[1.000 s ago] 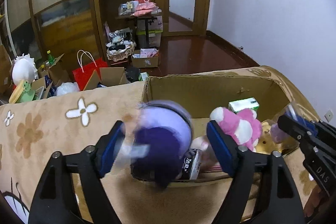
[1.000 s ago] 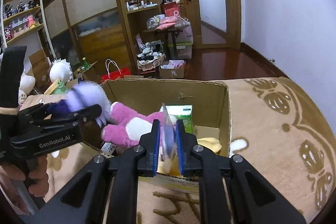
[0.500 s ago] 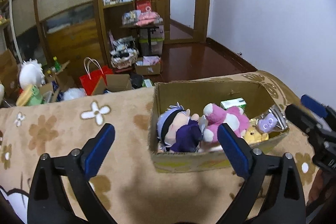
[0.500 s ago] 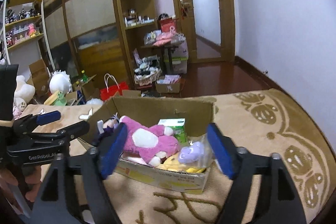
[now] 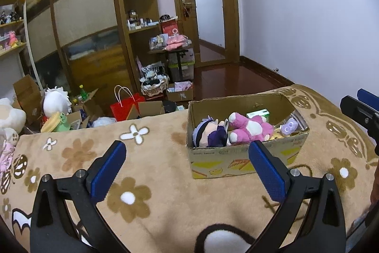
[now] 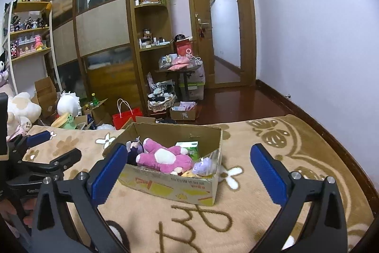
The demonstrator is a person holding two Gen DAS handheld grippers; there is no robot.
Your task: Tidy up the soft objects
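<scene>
A cardboard box (image 5: 239, 159) (image 6: 170, 186) stands on the tan flowered blanket (image 5: 151, 158). In it lie a purple-haired doll (image 5: 208, 133) (image 6: 135, 149), a pink plush (image 5: 250, 128) (image 6: 163, 157), a small purple toy in clear wrap (image 5: 289, 127) (image 6: 203, 164), a yellow plush and a green carton (image 5: 258, 114) (image 6: 190, 148). My left gripper (image 5: 187, 170) is open and empty, back from the box. My right gripper (image 6: 187, 172) is open and empty, also back from the box; it shows at the right edge of the left wrist view (image 5: 362, 110).
Beyond the bed's far edge the floor holds a red bag (image 5: 126, 106), open cartons, a white plush (image 5: 55, 102) and a green frog toy (image 5: 59, 121). A wardrobe, shelves and a door stand behind. More plush toys (image 6: 21, 110) sit at the left.
Both grippers let go of their toys into the box, opened wide and pulled back and up. The doll and the wrapped purple toy now lie in the box.
</scene>
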